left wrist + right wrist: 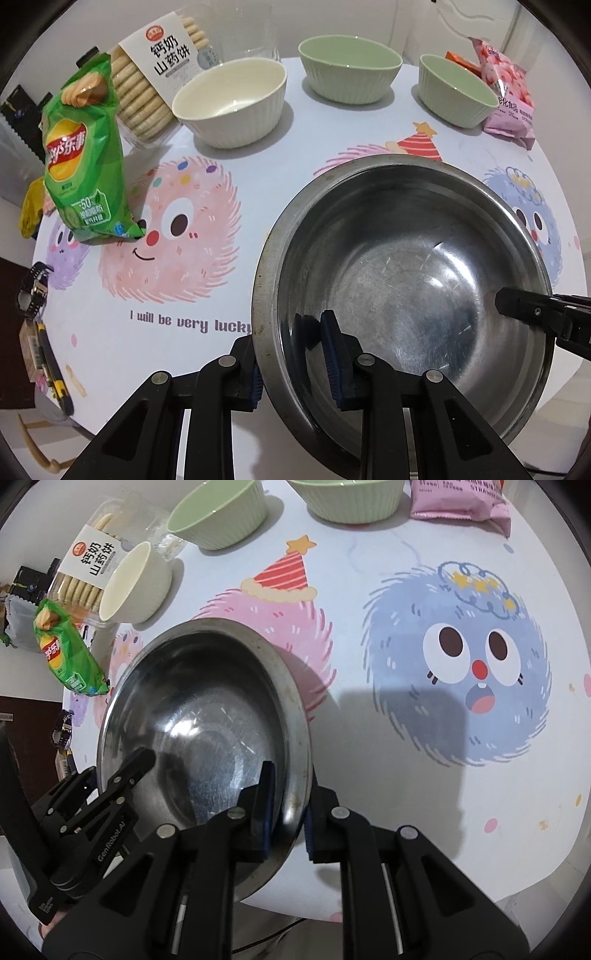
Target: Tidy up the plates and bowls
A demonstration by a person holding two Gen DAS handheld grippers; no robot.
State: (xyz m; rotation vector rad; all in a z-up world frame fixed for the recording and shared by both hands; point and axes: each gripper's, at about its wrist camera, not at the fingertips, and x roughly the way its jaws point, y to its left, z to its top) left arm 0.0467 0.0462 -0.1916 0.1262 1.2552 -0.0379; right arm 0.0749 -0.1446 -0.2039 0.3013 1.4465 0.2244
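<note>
A large steel bowl (pixel 406 280) is held near the table's front edge, tilted; it also shows in the right wrist view (pixel 207 716). My left gripper (pixel 295 354) is shut on its left rim, one finger inside and one outside. My right gripper (pixel 286 812) is shut on its right rim the same way; its finger (pixel 532 306) shows in the left wrist view. A cream bowl (pixel 231 101) and two green bowls (pixel 349 70) (pixel 456 88) stand in a row at the far side.
A green chip bag (pixel 85 158) and a biscuit box (pixel 155 74) stand at the far left. A pink snack bag (pixel 509 92) lies at the far right. A watch (pixel 35 291) lies by the left table edge (pixel 48 369).
</note>
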